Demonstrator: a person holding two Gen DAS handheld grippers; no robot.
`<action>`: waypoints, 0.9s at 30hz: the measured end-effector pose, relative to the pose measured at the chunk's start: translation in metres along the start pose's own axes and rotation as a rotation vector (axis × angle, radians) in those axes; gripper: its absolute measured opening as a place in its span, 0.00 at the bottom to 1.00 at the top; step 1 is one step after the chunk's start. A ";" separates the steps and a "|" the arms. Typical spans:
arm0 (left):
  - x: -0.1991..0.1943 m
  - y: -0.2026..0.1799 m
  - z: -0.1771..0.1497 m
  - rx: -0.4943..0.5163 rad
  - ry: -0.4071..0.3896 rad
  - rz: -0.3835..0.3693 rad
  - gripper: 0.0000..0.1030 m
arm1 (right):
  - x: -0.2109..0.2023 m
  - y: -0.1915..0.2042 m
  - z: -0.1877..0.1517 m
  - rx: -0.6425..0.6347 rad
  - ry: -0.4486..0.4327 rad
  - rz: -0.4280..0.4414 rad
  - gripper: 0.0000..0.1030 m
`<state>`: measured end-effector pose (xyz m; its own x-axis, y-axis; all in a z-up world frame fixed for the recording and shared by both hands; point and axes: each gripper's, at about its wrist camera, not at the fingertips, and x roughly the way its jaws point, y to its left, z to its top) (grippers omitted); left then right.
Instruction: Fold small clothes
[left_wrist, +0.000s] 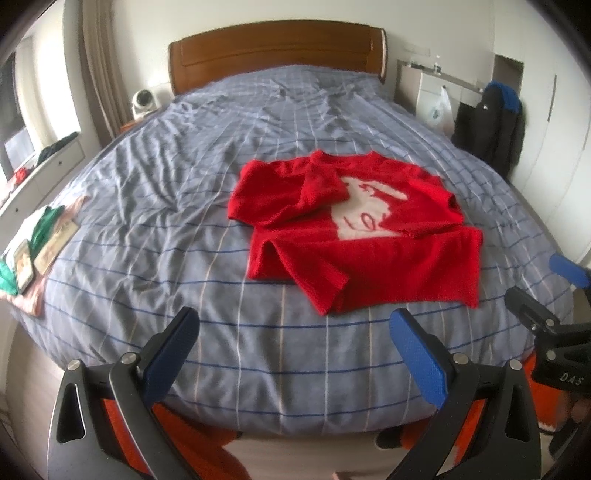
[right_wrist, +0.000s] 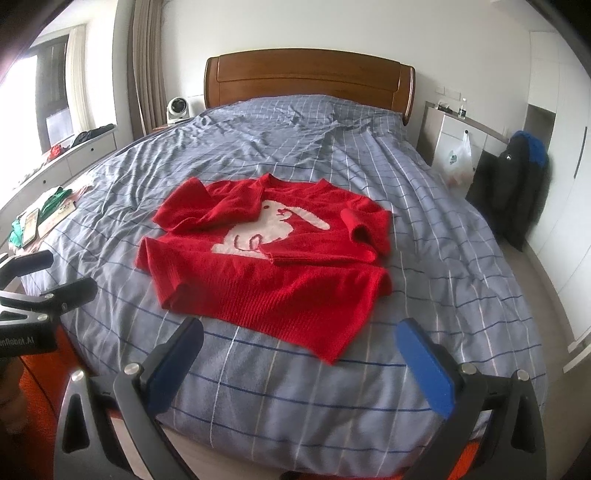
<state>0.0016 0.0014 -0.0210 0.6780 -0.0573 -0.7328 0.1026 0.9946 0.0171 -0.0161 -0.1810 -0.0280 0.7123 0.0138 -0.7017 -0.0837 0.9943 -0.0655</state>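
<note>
I see the red sweater (right_wrist: 266, 258) lying flat on the bed (right_wrist: 424, 229), a little nearer to the foot end than to the headboard (right_wrist: 308, 79), with the white rabbit picture facing up. Both sleeves are already laid inward over the chest, so I judge the side folds are done and the fold of the bottom edge upward is the next step. My left gripper (left_wrist: 293, 350) is released, its two fingers wide apart and holding nothing, and it hovers above the foot of the bed, near the bottom edge of the sweater but not touching it. My right gripper (right_wrist: 299, 360) is also released and empty, at the same side of the bed, just before the lower corner of the sweater. I think they are held apart like this so each one can take one bottom corner. At the left edge of the bed lie some small green clothes (left_wrist: 42, 221), well apart from the sweater.
</note>
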 end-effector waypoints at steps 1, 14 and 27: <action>0.000 0.000 0.000 0.000 -0.002 0.000 1.00 | 0.000 0.000 0.000 0.000 0.000 0.000 1.00; -0.001 0.001 0.001 -0.001 0.002 -0.002 1.00 | 0.000 -0.001 -0.001 0.004 0.009 -0.002 1.00; -0.002 -0.001 -0.001 0.002 0.006 -0.005 1.00 | 0.001 0.000 -0.005 0.004 0.017 0.000 1.00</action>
<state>-0.0002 0.0009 -0.0199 0.6731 -0.0613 -0.7370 0.1074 0.9941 0.0153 -0.0184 -0.1819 -0.0324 0.7006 0.0121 -0.7135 -0.0813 0.9947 -0.0630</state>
